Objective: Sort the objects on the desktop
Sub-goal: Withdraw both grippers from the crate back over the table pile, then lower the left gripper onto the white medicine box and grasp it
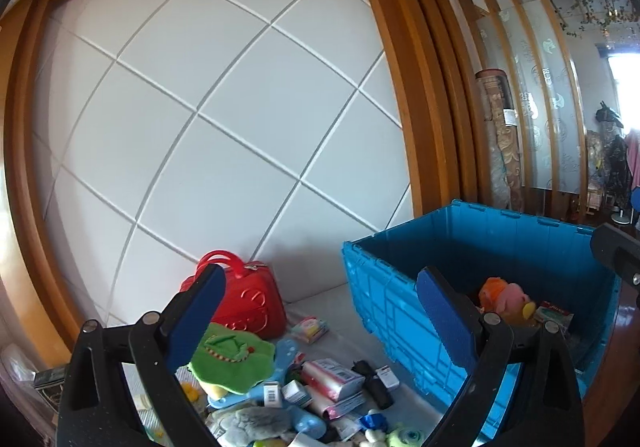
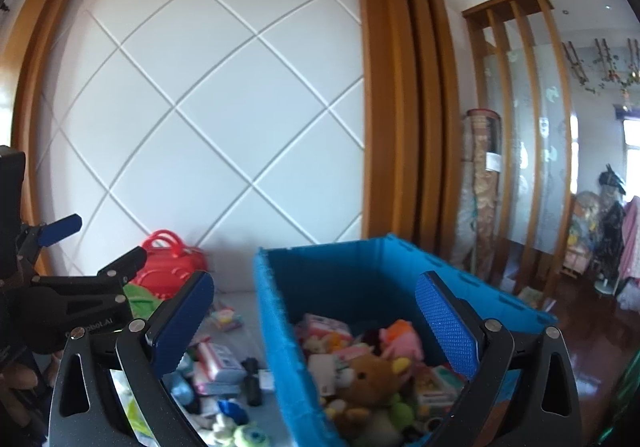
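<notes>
My left gripper, jaws spread wide and empty, hangs over the heap of small packets and toys lying below and ahead, nearer than my equally spread right gripper above the blue plastic crate rightward.

I see a big white wall panel in front of me, with thin lines crossing it like diamonds, and a brown wooden frame goes all around it. To the right stands a screen of wooden slats with frosted glass behind them, and a tall rolled-up rug leans just beside it. Far off on the right I see a bright window letting in daylight, a shiny dark red wooden floor, and some leafy strings hanging from the ceiling.
</notes>
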Demonstrator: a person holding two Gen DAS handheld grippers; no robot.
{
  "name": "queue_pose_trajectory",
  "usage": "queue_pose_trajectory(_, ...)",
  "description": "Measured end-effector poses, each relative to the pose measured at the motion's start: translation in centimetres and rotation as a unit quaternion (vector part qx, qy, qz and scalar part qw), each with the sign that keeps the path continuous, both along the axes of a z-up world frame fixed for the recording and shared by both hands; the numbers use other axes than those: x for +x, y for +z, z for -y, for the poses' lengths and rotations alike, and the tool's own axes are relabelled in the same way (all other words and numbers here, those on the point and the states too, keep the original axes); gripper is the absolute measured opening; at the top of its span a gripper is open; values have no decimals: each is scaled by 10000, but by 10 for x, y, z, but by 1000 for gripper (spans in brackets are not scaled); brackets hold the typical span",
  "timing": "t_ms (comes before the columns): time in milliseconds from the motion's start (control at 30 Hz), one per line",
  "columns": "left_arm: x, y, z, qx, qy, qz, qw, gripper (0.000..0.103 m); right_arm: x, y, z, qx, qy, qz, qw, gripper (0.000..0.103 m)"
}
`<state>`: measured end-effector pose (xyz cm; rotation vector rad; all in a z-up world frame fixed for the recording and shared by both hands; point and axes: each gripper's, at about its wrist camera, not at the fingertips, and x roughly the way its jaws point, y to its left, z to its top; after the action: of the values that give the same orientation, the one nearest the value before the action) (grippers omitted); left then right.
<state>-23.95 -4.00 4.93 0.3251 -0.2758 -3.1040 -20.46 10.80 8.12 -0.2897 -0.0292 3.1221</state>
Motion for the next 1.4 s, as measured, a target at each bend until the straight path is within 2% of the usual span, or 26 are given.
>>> queue_pose_trajectory(333, 13, -49, 111, -78, 711, 331, 9969, 98, -22, -34, 91, -79, 477, 439, 9979, 102)
queue_pose_trajectory(567, 2, -87, 188, 18, 1387, 729, 9876, 98, -51, -69, 116, -51, 710, 863, 9937, 102)
queue_pose_trajectory(800, -12, -129, 222, 83, 1792, 1034, 9783, 98, -92, -113, 129, 103, 1209, 1249, 9847, 102)
queue_pose_trajectory(1067, -29, -179, 221, 2, 1842, 1246, 9750, 98, -136, -181, 145, 598, 2151, 1843, 9572, 102)
queue_pose_trajectory(1200, -29, -211, 217, -350, 1789, 1371, 9736, 98, -152, -220, 162, 771, 2667, 2086, 9378, 102)
queue_pose_trajectory(1400, -17, -266, 236, -344, 1781, 2073, 9613, 98, -166, -271, 189, 928, 3135, 2590, 9089, 102)
